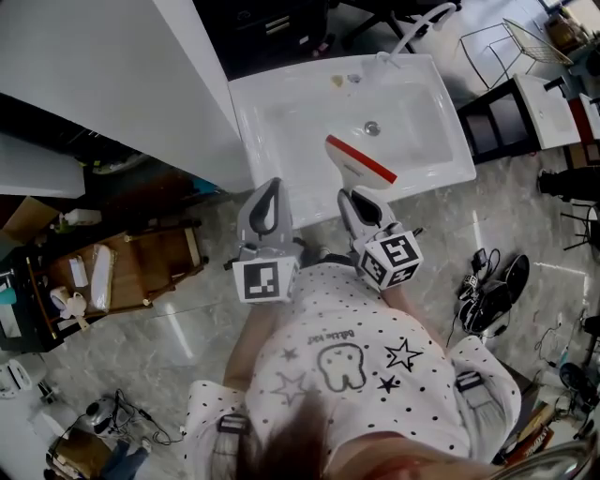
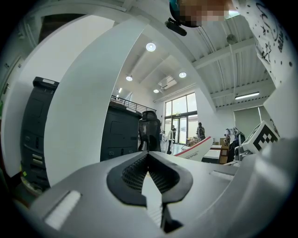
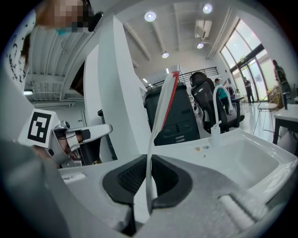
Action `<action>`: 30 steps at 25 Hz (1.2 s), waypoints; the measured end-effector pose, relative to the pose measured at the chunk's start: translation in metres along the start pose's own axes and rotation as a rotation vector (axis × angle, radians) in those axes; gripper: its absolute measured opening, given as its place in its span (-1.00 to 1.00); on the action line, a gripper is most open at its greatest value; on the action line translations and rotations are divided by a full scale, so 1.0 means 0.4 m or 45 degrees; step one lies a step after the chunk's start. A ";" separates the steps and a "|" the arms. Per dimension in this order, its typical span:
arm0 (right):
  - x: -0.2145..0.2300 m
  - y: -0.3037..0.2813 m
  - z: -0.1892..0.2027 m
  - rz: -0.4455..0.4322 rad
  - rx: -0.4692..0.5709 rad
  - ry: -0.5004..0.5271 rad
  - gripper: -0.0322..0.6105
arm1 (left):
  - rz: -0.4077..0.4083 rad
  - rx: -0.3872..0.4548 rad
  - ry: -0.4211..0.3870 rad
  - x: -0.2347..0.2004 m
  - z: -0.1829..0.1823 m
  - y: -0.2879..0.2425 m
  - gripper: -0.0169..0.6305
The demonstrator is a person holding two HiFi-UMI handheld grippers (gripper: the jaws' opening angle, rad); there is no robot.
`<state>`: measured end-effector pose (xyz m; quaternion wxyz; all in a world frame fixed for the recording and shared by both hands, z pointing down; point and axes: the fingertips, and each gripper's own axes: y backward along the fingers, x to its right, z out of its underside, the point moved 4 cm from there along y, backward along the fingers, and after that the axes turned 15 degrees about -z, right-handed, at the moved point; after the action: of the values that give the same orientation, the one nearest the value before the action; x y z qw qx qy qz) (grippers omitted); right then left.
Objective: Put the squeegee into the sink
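Your right gripper [image 1: 362,201] is clamped on the thin white handle of the squeegee [image 1: 360,165]. The squeegee shows just above the middle of the head view, with its red-edged blade slanting over the front part of the sink [image 1: 281,112]. In the right gripper view the squeegee [image 3: 160,107] rises from between the pads as a narrow strip seen edge-on, and the sink [image 3: 253,160] lies at the lower right. Your left gripper [image 1: 270,192] is just left of the squeegee in the head view. Its jaws are pressed together on nothing, close to the sink's front rim.

The main risk looks like the hold itself. You seem to have only the end of a flat, slim handle, with the long blade well out ahead of the pads. A quick tilt or a sudden stop could let the squeegee swing or twist in the grip.

Letting go here is the second risk. The blade is over the basin, but the handle reaches back across the front rim. If you drop it now, it could tip on that rim and slide off toward the floor at the bottom of the frame. Carrying it nearer the drain [image 1: 372,128] before you open would likely avoid that.

Reaching too far could knock the blade into the faucet [image 1: 422,21] at the top of the frame. Your idle left gripper could also bump the rim or the blade.
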<state>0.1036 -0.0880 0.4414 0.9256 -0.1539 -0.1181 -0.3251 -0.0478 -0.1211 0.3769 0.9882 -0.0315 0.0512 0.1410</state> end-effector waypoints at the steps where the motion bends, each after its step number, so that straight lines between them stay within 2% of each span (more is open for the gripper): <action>1: -0.003 -0.011 -0.001 0.000 0.006 -0.005 -0.83 | 0.003 -0.005 0.002 -0.010 0.003 -0.003 -0.98; 11: -0.040 -0.073 0.011 -0.015 -0.001 -0.047 -0.83 | 0.044 -0.044 0.004 -0.051 0.018 -0.016 -0.98; 30: 0.021 -0.089 -0.029 -0.099 -0.031 -0.044 -0.83 | 0.022 -0.038 -0.037 -0.016 0.007 -0.050 -0.98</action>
<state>0.0887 -0.1231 0.4408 0.9081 -0.1662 -0.1361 -0.3596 -0.0480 -0.1417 0.3812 0.9870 -0.0436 0.0349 0.1508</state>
